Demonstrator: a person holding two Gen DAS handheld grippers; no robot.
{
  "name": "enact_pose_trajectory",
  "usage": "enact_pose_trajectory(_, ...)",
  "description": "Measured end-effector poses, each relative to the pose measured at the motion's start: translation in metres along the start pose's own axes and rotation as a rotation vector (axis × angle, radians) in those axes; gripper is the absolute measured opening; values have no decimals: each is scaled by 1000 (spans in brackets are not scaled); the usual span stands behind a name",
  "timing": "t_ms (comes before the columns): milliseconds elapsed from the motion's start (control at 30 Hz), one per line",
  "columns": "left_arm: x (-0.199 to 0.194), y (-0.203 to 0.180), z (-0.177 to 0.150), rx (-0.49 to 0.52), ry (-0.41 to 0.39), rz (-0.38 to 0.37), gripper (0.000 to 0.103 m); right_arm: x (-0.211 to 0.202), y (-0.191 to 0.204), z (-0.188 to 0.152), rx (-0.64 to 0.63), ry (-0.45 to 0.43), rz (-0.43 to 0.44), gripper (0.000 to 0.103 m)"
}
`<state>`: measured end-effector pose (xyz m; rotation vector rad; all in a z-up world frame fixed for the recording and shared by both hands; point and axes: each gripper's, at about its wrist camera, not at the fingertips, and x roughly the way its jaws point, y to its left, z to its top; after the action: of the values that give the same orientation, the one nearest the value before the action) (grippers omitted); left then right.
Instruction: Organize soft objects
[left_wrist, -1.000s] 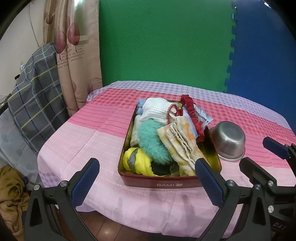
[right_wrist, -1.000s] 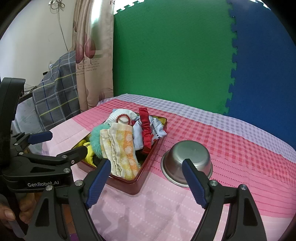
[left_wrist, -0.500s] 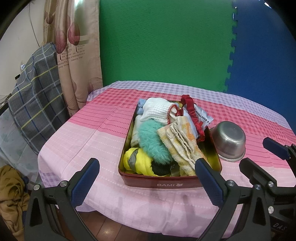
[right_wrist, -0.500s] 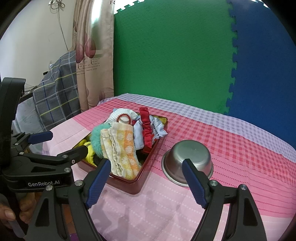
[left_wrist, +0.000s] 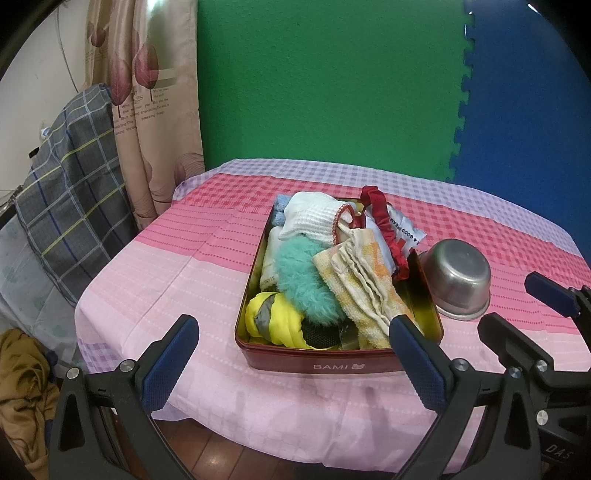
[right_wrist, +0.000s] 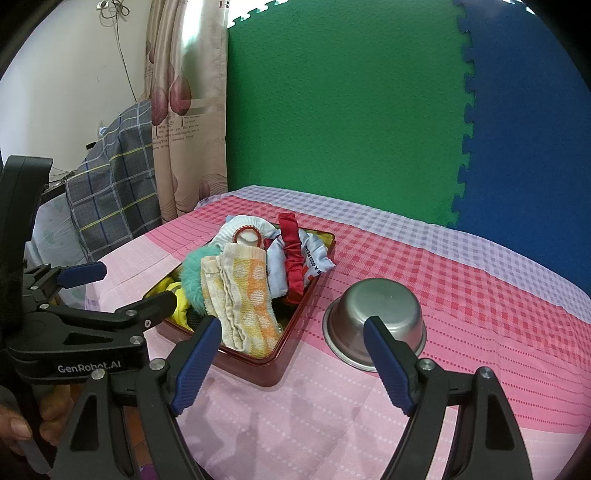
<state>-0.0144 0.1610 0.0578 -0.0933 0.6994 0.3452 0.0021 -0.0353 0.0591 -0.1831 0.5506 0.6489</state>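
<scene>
The red tin (left_wrist: 338, 363) carries "BAMI" in pale letters with a small bear mark on its near wall, at about 6 o'clock of its contents. The left gripper (right_wrist: 88, 280) body reads "GenRobot.AI". A white fabric tag (left_wrist: 406, 230) at the tin's 1 o'clock corner shows "A GOOD", the rest hidden. The curtain (left_wrist: 147, 107) bears print too small to read. "DAS" stands on the right gripper (left_wrist: 517, 306).

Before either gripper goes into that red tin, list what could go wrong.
1. The red fabric scrunchie is draped over the red metal tin's rim; tugging a neighbour could drag it out.
2. The yellow-orange towel lies over other pieces, so one pinch may lift several.
3. The upside-down steel bowl sits close beside the tin and could get knocked.
</scene>
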Motion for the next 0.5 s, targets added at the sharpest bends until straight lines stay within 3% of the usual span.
enact_pose_trajectory(500, 1, 1, 1, 0, 3, -1, 102, 0, 0, 1, -1, 0, 0, 81)
